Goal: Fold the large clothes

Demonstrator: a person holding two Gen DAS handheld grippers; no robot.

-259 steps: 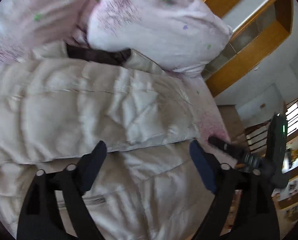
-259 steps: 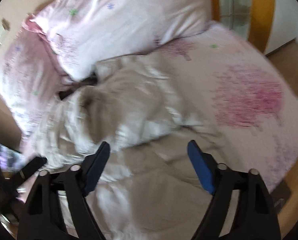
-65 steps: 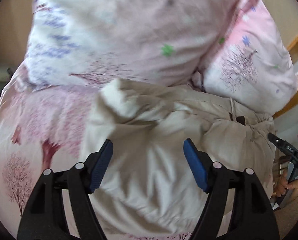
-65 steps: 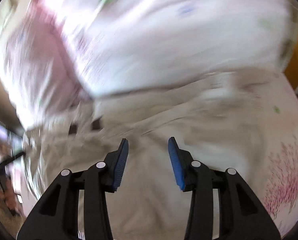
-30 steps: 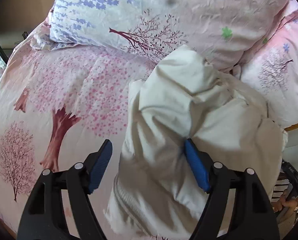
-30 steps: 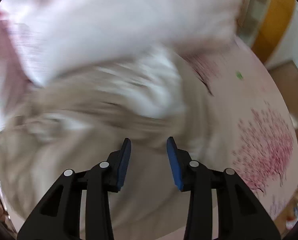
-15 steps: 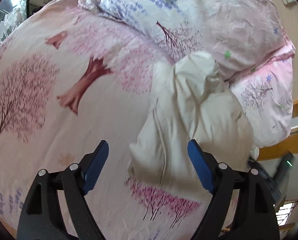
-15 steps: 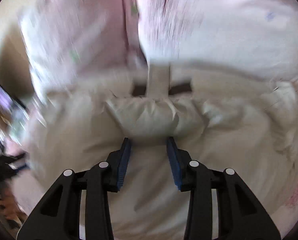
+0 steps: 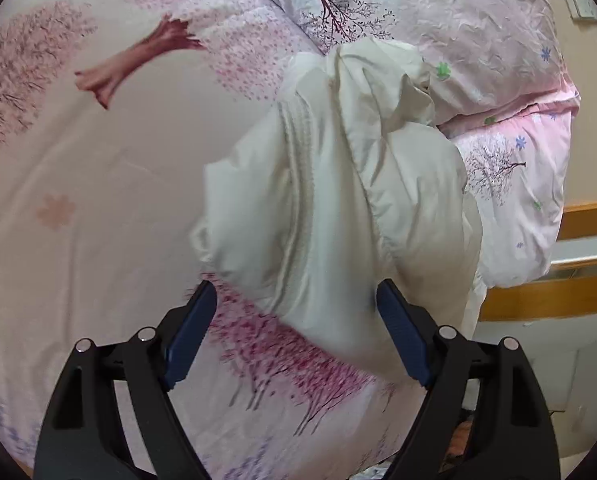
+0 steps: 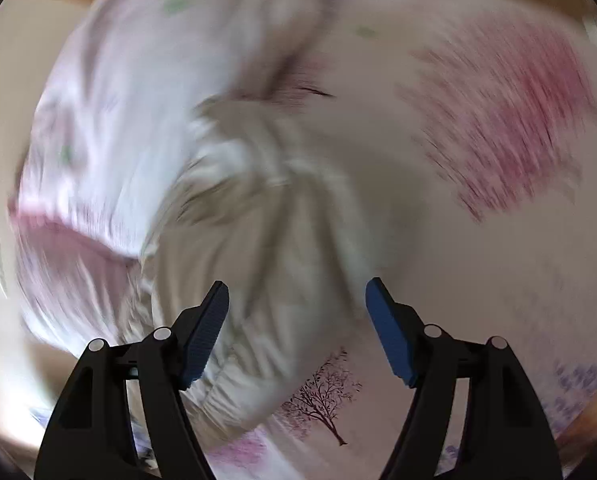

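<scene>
Left wrist view
Writing: none readable.
Garment: one cream garment (image 9: 338,200), bunched and creased, lying on the bed sheet (image 9: 98,200) against two pillows (image 9: 478,40).
Left tongs (image 9: 296,332): spread wide, holding nothing, above the garment's near edge.

Right wrist view
Garment: blurred cream heap (image 10: 266,248) beside the pillows.
Right tongs (image 10: 296,322): wide apart, empty.

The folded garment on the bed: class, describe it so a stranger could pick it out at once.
Find the pink bedsheet printed with trees. Where it meets the piled pillows lies a cream garment, bundled and puffy. It is the only plain, unprinted fabric there.
</scene>
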